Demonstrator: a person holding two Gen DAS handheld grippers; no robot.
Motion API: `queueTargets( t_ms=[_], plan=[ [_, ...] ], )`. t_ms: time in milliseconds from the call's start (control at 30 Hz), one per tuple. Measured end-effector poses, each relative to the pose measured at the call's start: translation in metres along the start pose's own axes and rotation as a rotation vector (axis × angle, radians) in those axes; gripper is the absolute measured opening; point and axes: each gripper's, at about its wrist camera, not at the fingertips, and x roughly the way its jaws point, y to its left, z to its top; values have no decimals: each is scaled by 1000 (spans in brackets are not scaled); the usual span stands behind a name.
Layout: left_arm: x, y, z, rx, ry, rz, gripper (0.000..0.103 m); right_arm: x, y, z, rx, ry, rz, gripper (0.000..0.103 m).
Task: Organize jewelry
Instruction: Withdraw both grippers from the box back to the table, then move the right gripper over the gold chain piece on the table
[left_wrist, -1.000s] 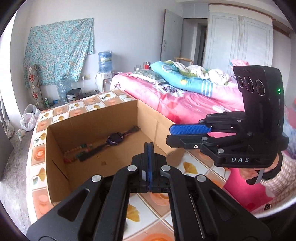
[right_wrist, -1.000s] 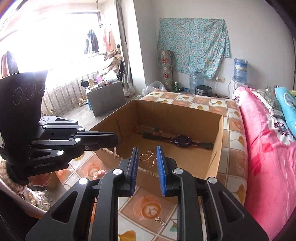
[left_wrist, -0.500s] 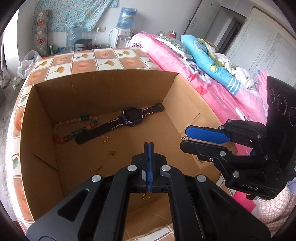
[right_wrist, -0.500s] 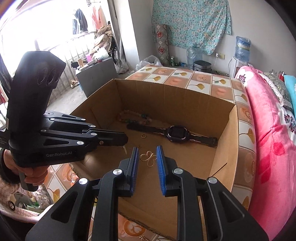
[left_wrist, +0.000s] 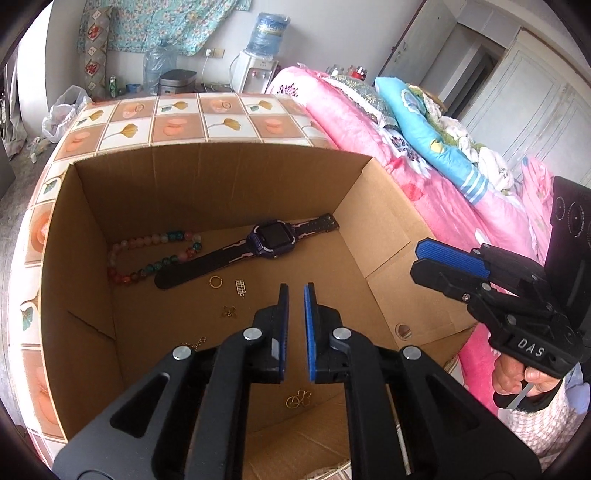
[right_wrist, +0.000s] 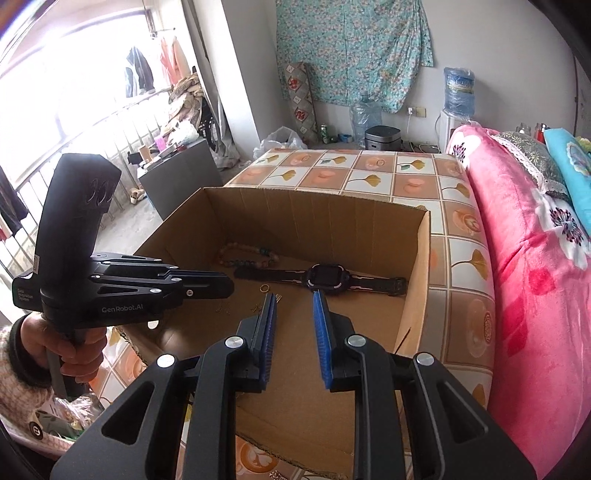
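Box: an open cardboard box (left_wrist: 207, 184) stood on the table with the leaf-patterned tile cloth (left_wrist: 177, 125); a bed under a pink blanket (left_wrist: 424, 192) lay just beside it.
Jewelry in the box: a dark watch (left_wrist: 271, 240) lay flat near the far wall, strap stretched out; a bead bracelet (left_wrist: 147, 258) curled at its left end, touching the strap; a gold ring (left_wrist: 215, 282) and a small ladder-shaped charm (left_wrist: 240, 287) lay just in front of the strap; a tiny gold charm (left_wrist: 229, 312) and a bit of chain (left_wrist: 195, 341) lay nearer the front; a curly gold pendant (left_wrist: 298, 398) rested on the floor under the left tool.
Left gripper (left_wrist: 294, 288): it pointed down into the box; its jaws had just been opening and stood a narrow gap apart; nothing was between the blue pads.
Right gripper (right_wrist: 293, 299): it hung over the box's front right; its jaws stood somewhat parted, and I saw nothing between them.
Hands: the right hand (left_wrist: 517, 380) and the left hand (right_wrist: 70, 343) each gripped a tool's handle.
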Motion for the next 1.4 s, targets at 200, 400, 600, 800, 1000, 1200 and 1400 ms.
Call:
queueTargets(
  t_ms=[200, 400, 600, 800, 1000, 1200, 1400],
  plan=[
    [-24, 0, -9, 4, -59, -24, 14, -20, -6, -7, 36, -40, -8, 21],
    [-64, 2, -40, 13, -133, -49, 33, -48, -9, -29, 77, -90, 29, 21],
    [-117, 1, -87, 53, -251, -24, 58, -78, -14, -62, 147, -90, 107, 28],
    [-110, -8, -128, 80, -144, -6, 78, -81, -18, -103, 203, -23, 94, 29],
    [-55, -17, -151, 109, 20, 137, 81, -39, -14, -135, 223, 177, -6, 29],
    [-21, -14, -155, 121, 94, 177, 81, -9, -8, -148, 230, 272, -32, 29],
    [-9, 5, -155, 41, 122, 135, 82, -4, -4, -145, 234, 274, -31, 31]
  ],
)
